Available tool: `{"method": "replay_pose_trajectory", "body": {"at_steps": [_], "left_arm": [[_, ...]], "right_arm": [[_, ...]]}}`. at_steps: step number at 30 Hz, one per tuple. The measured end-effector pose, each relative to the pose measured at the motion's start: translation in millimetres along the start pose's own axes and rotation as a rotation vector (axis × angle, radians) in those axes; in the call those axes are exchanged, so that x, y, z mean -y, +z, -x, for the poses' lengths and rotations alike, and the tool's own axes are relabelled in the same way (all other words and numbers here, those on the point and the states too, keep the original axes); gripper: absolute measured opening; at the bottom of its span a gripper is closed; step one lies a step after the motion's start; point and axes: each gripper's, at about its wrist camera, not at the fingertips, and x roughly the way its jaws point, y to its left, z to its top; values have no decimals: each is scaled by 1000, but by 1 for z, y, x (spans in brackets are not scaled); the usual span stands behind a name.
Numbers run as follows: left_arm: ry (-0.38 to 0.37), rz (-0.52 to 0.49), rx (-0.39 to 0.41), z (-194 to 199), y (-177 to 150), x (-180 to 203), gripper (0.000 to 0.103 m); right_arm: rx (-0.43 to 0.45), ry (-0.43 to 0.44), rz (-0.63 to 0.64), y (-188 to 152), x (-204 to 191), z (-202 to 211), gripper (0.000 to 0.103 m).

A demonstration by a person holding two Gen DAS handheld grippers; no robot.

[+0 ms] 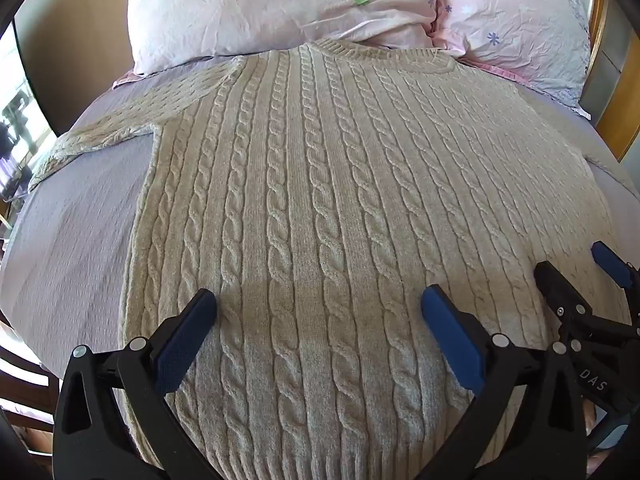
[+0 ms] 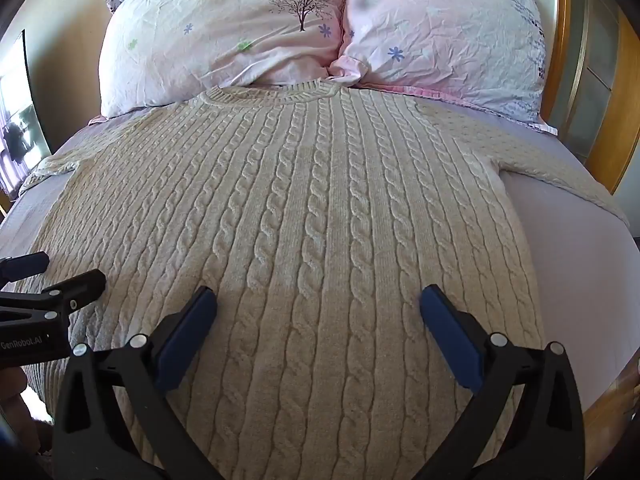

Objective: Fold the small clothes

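A beige cable-knit sweater (image 1: 320, 184) lies flat on the bed, neck toward the pillows, sleeves spread to each side. It also fills the right wrist view (image 2: 312, 208). My left gripper (image 1: 319, 304) is open and empty, hovering over the sweater's lower part. My right gripper (image 2: 319, 304) is open and empty, over the lower part further right. The right gripper shows at the right edge of the left wrist view (image 1: 576, 268). The left gripper shows at the left edge of the right wrist view (image 2: 60, 272).
The bed has a lilac sheet (image 1: 80, 216). Two pink floral pillows (image 2: 224, 40) (image 2: 444, 40) lie at its head. A wooden frame (image 2: 600, 120) runs along the right side. A window (image 1: 16, 128) is at the far left.
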Motion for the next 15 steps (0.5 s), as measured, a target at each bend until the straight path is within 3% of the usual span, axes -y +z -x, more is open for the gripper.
{"method": "replay_pose_trajectory", "body": {"at_steps": [15], "left_arm": [[0, 0, 6, 0, 0, 0, 102]], "right_arm": [[-1, 1, -1, 0, 0, 0, 101]]}}
